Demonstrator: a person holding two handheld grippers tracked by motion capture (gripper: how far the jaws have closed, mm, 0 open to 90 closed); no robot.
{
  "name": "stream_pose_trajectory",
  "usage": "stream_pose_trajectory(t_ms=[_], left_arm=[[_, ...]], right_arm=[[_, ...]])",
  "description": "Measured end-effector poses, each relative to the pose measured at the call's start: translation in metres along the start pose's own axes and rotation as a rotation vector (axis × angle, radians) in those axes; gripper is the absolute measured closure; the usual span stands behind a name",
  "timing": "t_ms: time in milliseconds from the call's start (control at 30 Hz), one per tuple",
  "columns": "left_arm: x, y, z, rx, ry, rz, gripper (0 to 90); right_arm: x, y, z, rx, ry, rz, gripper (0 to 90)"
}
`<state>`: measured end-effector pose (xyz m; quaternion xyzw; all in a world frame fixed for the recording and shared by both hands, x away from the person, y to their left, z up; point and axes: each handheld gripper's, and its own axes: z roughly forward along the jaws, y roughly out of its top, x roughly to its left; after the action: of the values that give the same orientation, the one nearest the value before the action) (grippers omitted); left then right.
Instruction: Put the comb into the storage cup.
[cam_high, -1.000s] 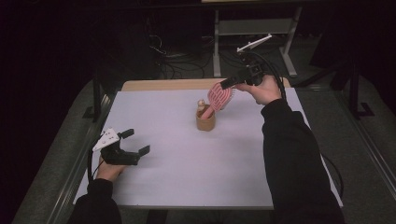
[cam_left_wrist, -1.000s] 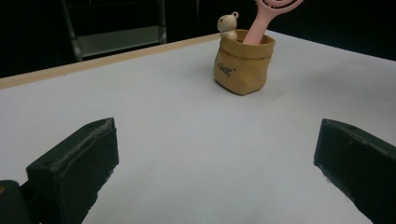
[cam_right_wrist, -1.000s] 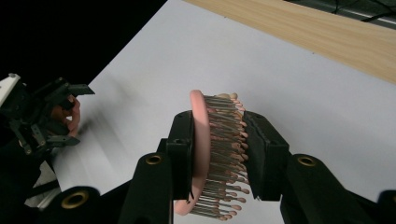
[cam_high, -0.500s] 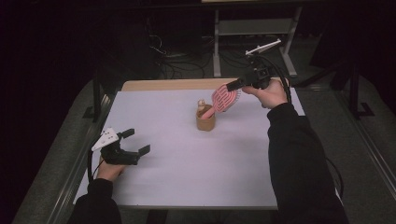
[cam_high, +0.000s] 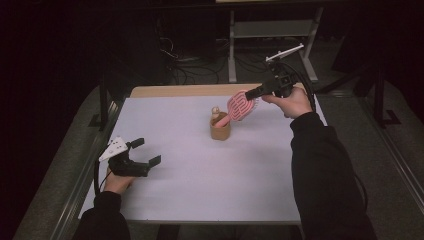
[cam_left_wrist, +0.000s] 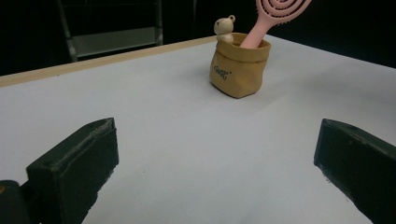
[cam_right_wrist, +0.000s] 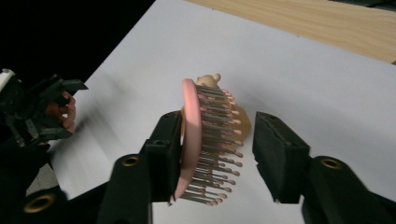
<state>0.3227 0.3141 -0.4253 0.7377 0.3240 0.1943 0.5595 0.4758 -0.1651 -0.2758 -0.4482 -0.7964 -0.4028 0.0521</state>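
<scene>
A small tan paper bag (cam_high: 220, 131) (cam_left_wrist: 238, 65) stands on the white table (cam_high: 200, 190), behind its middle. A pink hairbrush (cam_high: 240, 105) (cam_right_wrist: 191, 140) leans out of it, handle down inside, beside a little bear figure (cam_high: 215, 111) (cam_left_wrist: 224, 28). My right gripper (cam_high: 250, 93) (cam_right_wrist: 217, 126) is open around the brush head. One jaw touches the head's back, and the other stands just clear of the bristle tips. My left gripper (cam_high: 148, 151) (cam_left_wrist: 215, 163) rests open and empty near the front left.
A bare wooden strip (cam_high: 190, 90) runs along the table's far edge. Beyond it stand a metal stand (cam_high: 272, 30) and cables on the dark floor. The table's left edge lies close to my left hand.
The right hand has shifted slightly right and the brush now leans more steeply in the bag. The left gripper has not moved.
</scene>
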Motion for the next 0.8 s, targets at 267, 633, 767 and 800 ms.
stream_pose_trajectory(t_ms=[267,633,767,800], left_arm=[[0.000,0.000,0.001,0.005,-0.004,-0.004,0.0],[0.001,0.000,0.002,0.004,-0.003,-0.006,0.0],[0.004,0.000,-0.001,-0.008,0.007,-0.013,0.0],[0.004,0.000,-0.002,-0.014,0.009,-0.021,0.0]], right_arm=[[-0.002,-0.007,-0.007,-0.024,-0.034,-0.025,18.9],[-0.005,-0.018,-0.022,-0.073,-0.049,-0.065,0.0],[-0.007,-0.024,-0.027,-0.081,-0.060,-0.073,0.0],[-0.008,-0.025,-0.028,-0.089,-0.064,-0.076,0.0]])
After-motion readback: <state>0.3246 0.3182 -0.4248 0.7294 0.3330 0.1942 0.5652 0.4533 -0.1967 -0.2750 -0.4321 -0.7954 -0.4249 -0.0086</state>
